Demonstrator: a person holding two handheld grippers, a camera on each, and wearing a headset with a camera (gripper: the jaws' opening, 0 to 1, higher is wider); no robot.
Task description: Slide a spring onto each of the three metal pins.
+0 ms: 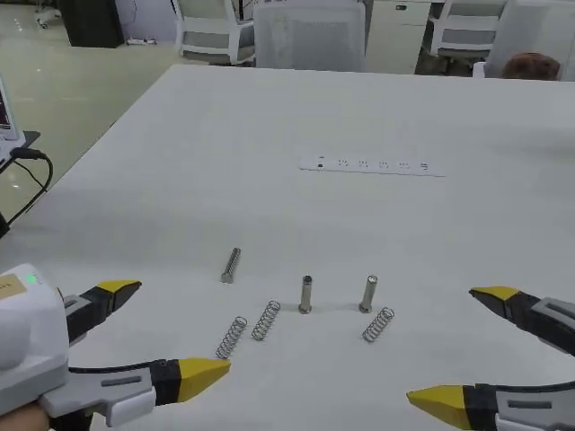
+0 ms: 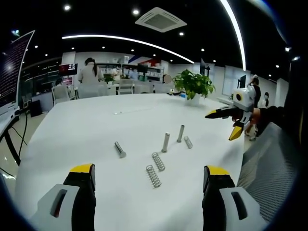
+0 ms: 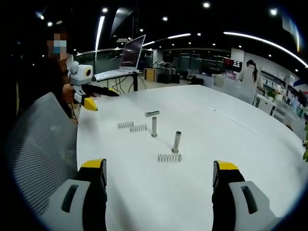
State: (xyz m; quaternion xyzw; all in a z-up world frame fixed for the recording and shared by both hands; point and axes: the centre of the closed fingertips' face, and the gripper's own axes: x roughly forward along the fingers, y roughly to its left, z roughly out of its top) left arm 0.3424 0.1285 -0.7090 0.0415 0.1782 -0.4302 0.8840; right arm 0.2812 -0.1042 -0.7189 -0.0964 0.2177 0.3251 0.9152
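Starting point: no spring is on a pin yet. The left gripper (image 1: 169, 328) hovers low and well left of the middle pin (image 1: 306, 294), jaws spread wide, nothing between them. Up-left of the middle pin, the lying pin (image 1: 231, 266) rests flat on the white table (image 1: 269, 135). Down-left of the middle pin lie two springs, flat and angled: the outer spring (image 1: 232, 337), then the inner spring (image 1: 266, 321) near the pin's base. The middle pin itself stands upright. Near it on the right stands the right pin (image 1: 368, 294), with the third spring (image 1: 378, 324) just beside its base. Well right of the middle pin hangs the right gripper (image 1: 454, 346), jaws apart, empty.

Likely best opener: inner spring onto middle pin. Pinch it lightly at mid-coil so it neither squashes nor flicks away. Turn its bore vertical, line it up over the pin tip and lower it straight. The upright pins look easy to topple, so steady the base with the other gripper. The lying pin probably needs standing up or holding first.
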